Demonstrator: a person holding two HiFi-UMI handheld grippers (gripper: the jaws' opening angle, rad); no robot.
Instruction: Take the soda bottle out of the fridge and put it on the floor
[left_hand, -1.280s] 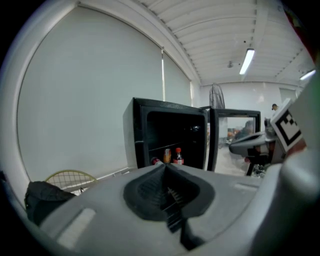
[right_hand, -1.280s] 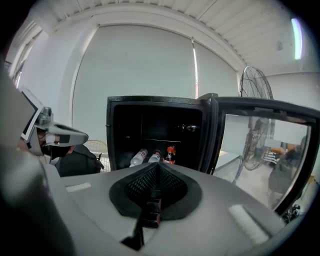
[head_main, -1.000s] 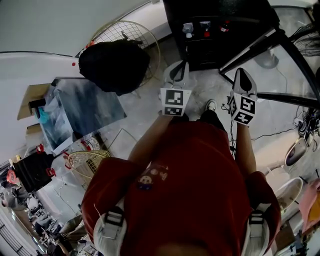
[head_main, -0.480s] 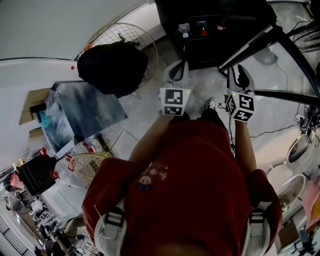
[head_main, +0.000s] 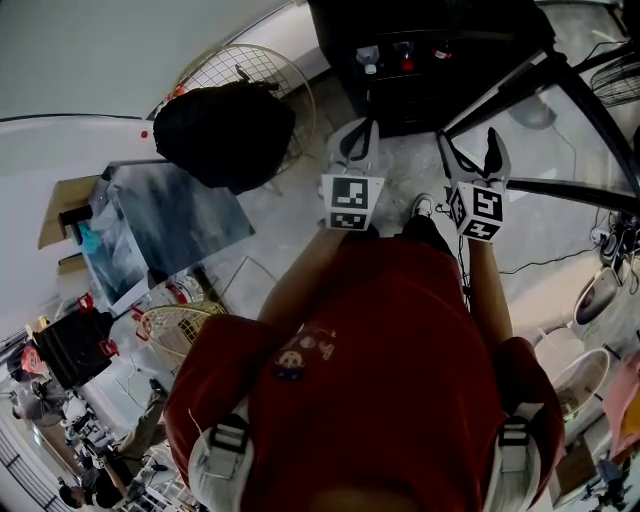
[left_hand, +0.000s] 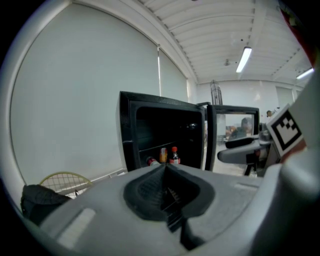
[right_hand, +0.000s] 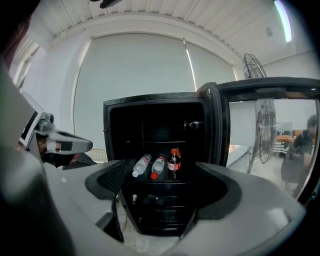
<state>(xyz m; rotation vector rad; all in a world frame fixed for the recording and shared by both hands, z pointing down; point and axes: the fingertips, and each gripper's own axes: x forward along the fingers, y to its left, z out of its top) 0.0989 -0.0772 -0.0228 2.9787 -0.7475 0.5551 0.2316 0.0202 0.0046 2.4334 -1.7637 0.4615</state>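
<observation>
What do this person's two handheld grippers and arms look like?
The light grey plastic left gripper and matching right gripper have black ribbed pads. Each carries a white cube with black square markers. The person wears a red top. The right gripper's jaws have just been opening, with nothing between them.

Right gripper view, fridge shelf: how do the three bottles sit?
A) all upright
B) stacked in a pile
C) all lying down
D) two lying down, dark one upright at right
D: the dark soda bottle stands upright, red cap up, at the right in the fridge; the left bottle and the middle bottle lie on their sides, caps towards the camera.
</observation>
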